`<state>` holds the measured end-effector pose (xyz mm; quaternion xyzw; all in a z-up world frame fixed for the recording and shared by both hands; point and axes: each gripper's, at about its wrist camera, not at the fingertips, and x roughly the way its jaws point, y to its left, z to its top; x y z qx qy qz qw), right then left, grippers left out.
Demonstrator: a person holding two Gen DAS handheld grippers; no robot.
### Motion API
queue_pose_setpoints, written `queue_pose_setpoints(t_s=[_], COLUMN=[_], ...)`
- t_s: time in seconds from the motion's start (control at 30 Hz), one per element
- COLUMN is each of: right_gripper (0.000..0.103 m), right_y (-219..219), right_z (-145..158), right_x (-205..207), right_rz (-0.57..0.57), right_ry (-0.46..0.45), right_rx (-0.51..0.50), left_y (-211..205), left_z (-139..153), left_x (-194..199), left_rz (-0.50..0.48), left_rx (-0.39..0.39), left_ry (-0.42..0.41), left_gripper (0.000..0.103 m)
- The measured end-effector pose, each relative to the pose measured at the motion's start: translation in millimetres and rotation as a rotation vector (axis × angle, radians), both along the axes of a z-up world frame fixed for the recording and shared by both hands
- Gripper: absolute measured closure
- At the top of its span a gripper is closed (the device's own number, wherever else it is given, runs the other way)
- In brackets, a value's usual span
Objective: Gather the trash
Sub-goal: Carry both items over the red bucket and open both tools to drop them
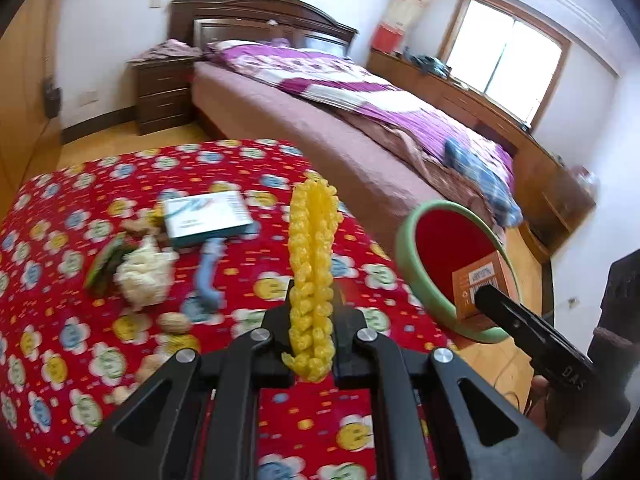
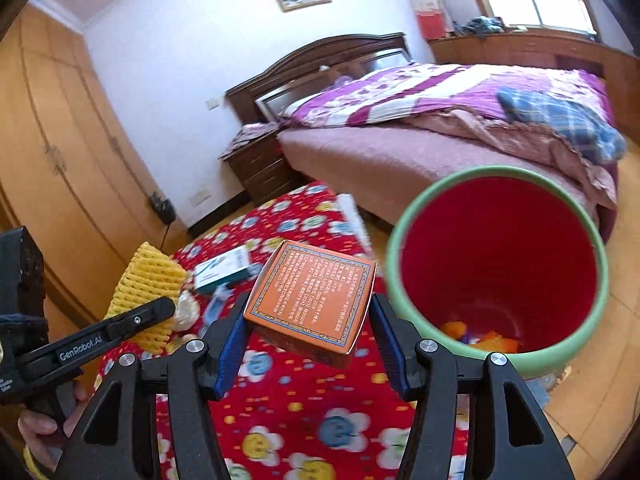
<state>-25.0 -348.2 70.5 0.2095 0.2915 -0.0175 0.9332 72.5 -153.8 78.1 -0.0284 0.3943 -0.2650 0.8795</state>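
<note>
My left gripper (image 1: 314, 312) is shut on a yellow foam fruit net (image 1: 313, 256) and holds it upright above the red flowered tablecloth (image 1: 60, 240). My right gripper (image 2: 308, 320) is shut on an orange printed box (image 2: 310, 300), held beside the green-rimmed red bin (image 2: 400, 248); the bin has some orange scraps at its bottom. In the left wrist view the right gripper holds the orange box (image 1: 478, 284) at the bin's mouth (image 1: 408, 256). In the right wrist view the left gripper (image 2: 160, 312) holds the yellow net (image 2: 146, 280) on the left.
On the cloth lie a white-teal box (image 1: 206, 218), a crumpled white tissue (image 1: 144, 272), a blue wrapper (image 1: 208, 272), a green packet (image 1: 104, 260) and walnuts (image 1: 174, 324). A bed (image 1: 320, 120) stands behind the table, a nightstand (image 1: 164, 92) and wardrobe to the left.
</note>
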Motion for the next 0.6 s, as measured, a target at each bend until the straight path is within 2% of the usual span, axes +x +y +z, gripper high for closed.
queue_pose_setpoints(t_s=[0.27, 0.6], right_gripper=[0.043, 0.043], right_y=[-57.7, -98.8], right_z=[-10.5, -26.5], right_x=[-19.2, -29.0], right_rz=[-0.121, -0.212], right_ry=[0.011, 0.042], right_rx=[0.034, 0.046], left_y=[-66.9, -135.6], left_z=[-0.8, -17.3], left_x=[-3.9, -0.3], left_rz=[-0.126, -0.249], left_rx=[0.035, 0.046], left_ry=[-0.01, 0.013], left_gripper=[0.092, 0.092])
